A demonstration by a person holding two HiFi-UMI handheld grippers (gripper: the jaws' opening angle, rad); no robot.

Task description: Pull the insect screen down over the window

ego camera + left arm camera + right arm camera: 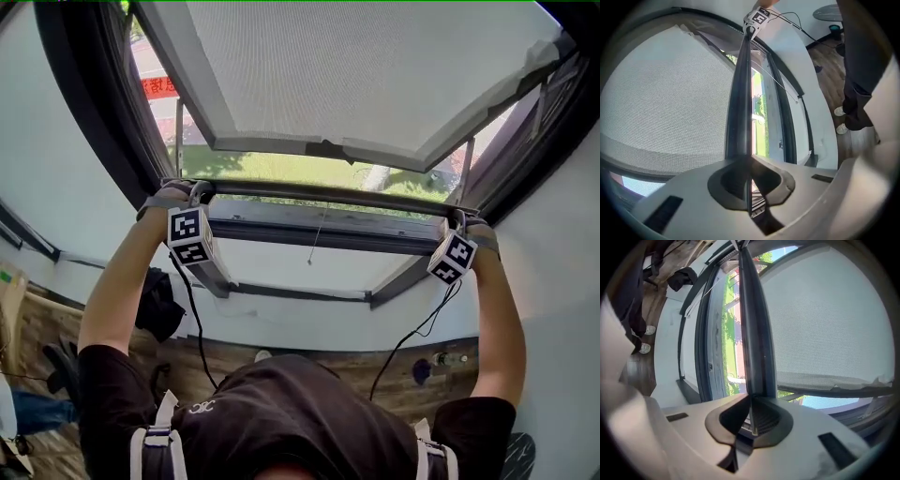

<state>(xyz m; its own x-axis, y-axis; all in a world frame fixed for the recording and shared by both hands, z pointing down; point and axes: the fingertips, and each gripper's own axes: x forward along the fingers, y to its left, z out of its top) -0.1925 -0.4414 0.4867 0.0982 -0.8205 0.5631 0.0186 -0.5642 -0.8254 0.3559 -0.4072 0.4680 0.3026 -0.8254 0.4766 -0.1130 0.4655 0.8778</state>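
White walls [56, 169] flank a dark window frame [94, 103] with sunlit lawn [281, 171] beyond it, and the insect screen [375, 66] spreads as pale mesh over the upper part of the opening. Its dark pull bar [328, 194] runs across low down, close above the lower frame rail [319, 234], with only a thin strip of green between them, so we judge the pull to be most of the way done. Our left gripper [198, 190] pinches the bar's left end and our right gripper [457, 218] its right end. Each gripper view shows the jaws squeezed nearly together on the bar's thin edge, with the bar running straight away from them. To finish well, we should draw both ends down at the same pace, since a tilted bar could bind at the sides. Such a narrow hold may slip, so we would pull without twisting and let go only once the bar sits on the rail; whether a catch waits there we cannot tell. A thin cord [316, 239] dangles near the bar's middle across the rail and should not get trapped. Below, a dark garment [157, 305] lies by the wall above the wooden floor [403, 380].
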